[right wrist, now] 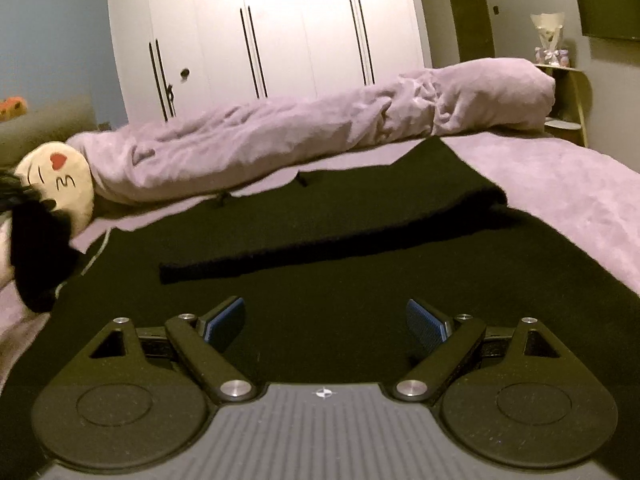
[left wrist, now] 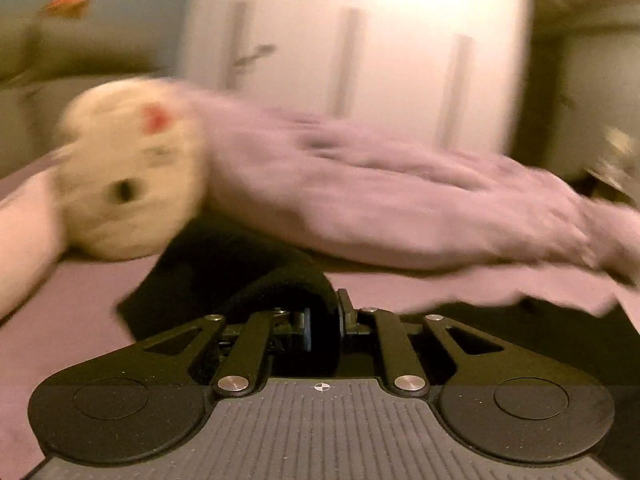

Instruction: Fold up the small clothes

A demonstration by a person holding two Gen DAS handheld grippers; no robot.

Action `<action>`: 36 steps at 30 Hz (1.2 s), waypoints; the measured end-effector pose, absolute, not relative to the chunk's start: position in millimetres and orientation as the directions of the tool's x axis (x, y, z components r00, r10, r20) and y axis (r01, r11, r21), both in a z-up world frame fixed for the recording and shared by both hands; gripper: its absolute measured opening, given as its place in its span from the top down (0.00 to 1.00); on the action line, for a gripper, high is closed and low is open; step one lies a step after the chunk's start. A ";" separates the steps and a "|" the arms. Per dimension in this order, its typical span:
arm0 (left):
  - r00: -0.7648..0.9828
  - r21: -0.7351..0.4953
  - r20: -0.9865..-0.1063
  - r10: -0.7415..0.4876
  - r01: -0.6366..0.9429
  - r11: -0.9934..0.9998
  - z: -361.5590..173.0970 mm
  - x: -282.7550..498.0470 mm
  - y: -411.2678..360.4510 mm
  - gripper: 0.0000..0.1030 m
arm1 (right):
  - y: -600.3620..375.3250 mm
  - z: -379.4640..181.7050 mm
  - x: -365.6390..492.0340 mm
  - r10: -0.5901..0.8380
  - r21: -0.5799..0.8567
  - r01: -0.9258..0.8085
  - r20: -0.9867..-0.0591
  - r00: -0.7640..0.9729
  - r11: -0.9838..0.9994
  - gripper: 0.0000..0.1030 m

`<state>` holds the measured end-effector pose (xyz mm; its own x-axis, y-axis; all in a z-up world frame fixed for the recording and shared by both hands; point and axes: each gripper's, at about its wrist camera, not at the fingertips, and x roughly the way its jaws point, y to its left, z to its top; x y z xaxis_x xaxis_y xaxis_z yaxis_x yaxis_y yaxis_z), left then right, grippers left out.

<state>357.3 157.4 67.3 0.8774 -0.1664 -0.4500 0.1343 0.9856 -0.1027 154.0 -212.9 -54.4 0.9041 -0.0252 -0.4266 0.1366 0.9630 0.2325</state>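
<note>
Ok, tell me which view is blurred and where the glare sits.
Left wrist view: background smeared by motion, the plush pillow and purple blanket streaked, only the tool sharp. Right wrist view: crisp, fisheye-bent edges. Both: warm glare on the white wardrobe.

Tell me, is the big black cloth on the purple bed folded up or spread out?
Partly folded. The black cloth lies mostly flat on the purple bed, with one strip doubled over; the left gripper pinches its edge.

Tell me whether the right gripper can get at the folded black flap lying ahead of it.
Probably yes. The right gripper is open with nothing between its fingers, and the black flap lies flat just ahead on the garment, uncovered. The rolled lilac blanket sits behind it.
</note>
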 end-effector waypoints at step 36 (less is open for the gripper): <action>0.704 -0.211 -0.705 -0.085 -0.094 0.973 -44.2 312.5 150.8 0.21 | -158.6 -41.3 408.9 0.417 0.705 -0.009 -0.408 0.812 0.709 0.90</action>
<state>312.5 150.8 -44.2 0.7038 -0.0848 -0.7053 -0.0944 0.9729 -0.2112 408.9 -158.6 -41.3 0.8124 0.4165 -0.4081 -0.0094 0.7092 0.7050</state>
